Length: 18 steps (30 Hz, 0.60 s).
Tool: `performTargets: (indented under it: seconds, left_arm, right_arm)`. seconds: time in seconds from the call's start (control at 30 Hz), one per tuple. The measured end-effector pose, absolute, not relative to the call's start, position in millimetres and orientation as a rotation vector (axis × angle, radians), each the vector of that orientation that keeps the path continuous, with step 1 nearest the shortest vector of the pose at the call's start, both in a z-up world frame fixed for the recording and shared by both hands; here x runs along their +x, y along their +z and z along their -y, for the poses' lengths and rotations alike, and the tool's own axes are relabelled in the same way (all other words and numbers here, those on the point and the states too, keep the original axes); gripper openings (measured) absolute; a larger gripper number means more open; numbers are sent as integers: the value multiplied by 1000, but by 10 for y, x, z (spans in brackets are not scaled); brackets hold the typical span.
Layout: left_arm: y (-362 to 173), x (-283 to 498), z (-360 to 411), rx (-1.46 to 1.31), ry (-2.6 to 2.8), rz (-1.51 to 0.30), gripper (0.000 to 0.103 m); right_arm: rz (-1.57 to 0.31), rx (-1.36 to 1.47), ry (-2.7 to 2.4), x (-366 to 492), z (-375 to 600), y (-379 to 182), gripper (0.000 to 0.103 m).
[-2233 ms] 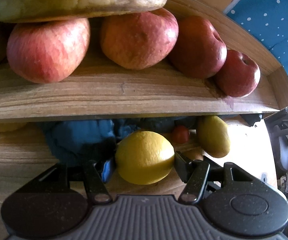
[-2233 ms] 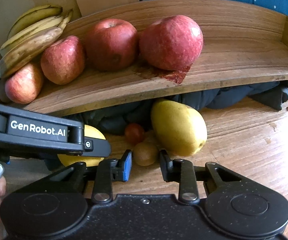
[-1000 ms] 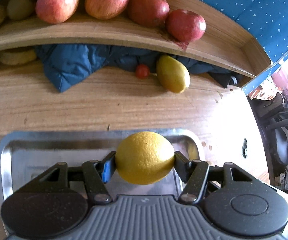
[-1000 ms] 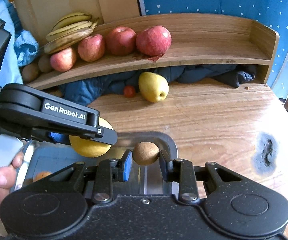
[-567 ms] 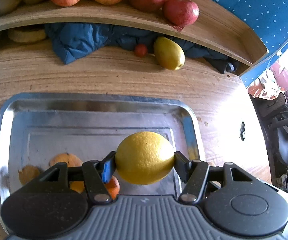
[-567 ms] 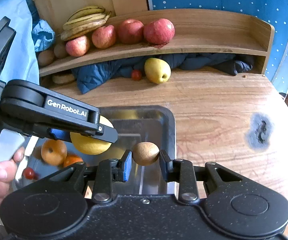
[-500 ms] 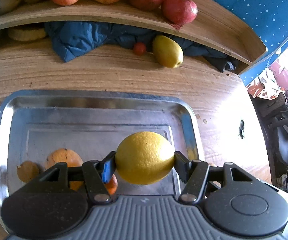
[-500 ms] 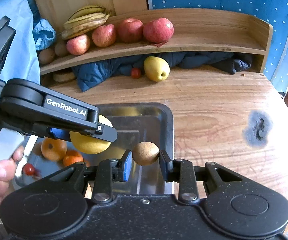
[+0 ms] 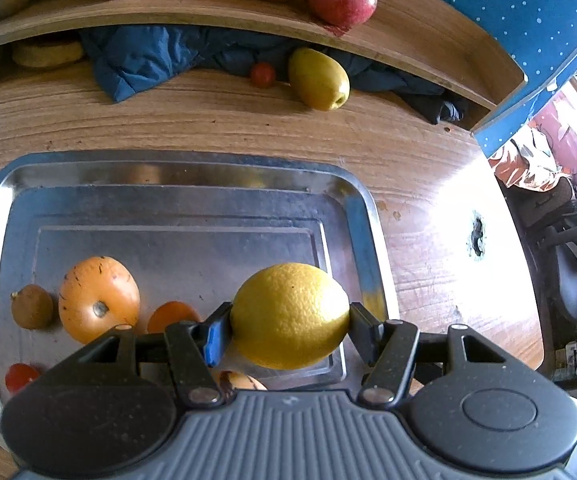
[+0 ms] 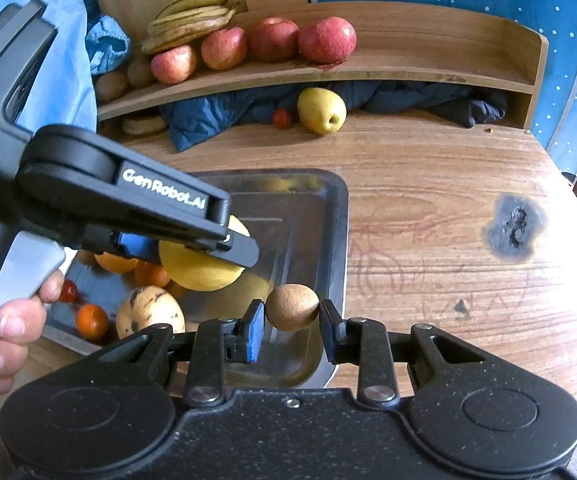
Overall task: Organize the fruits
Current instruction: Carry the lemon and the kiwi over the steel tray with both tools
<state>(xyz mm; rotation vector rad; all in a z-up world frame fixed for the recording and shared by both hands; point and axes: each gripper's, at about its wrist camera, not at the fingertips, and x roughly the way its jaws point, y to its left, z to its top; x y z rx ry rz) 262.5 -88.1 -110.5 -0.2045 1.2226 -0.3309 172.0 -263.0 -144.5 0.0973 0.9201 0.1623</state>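
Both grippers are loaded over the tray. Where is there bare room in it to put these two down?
The tray is bare across its far half and right side, between the far rim and the lemon in the left gripper. Its near left corner is crowded: the large orange fruit, a small brown fruit and a cherry tomato.

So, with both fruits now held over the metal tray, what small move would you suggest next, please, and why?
Probably lower the left gripper slightly and release the lemon onto the bare tray floor. It hangs clamped above the tray's right part, clear of the oranges, while the right gripper holds the small brown fruit near the tray's edge.
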Motion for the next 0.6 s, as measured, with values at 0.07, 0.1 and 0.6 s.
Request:
performTargets:
  seconds: [0.07,0.1,0.6]
  left_arm:
    - [-1110,2618,890,-201,-332,-1226,65]
    - [-1113,2617,897,-198,-333,-1228,65]
    - [-1158,2594,957,-165,-334,-1248,65]
  right_arm:
    - [-925,93,168,1693,2628,-1456,31]
    - [-928,92,172,1683,2624,-1461,31]
    - [-960,88,199,1595,2586,-1498,31]
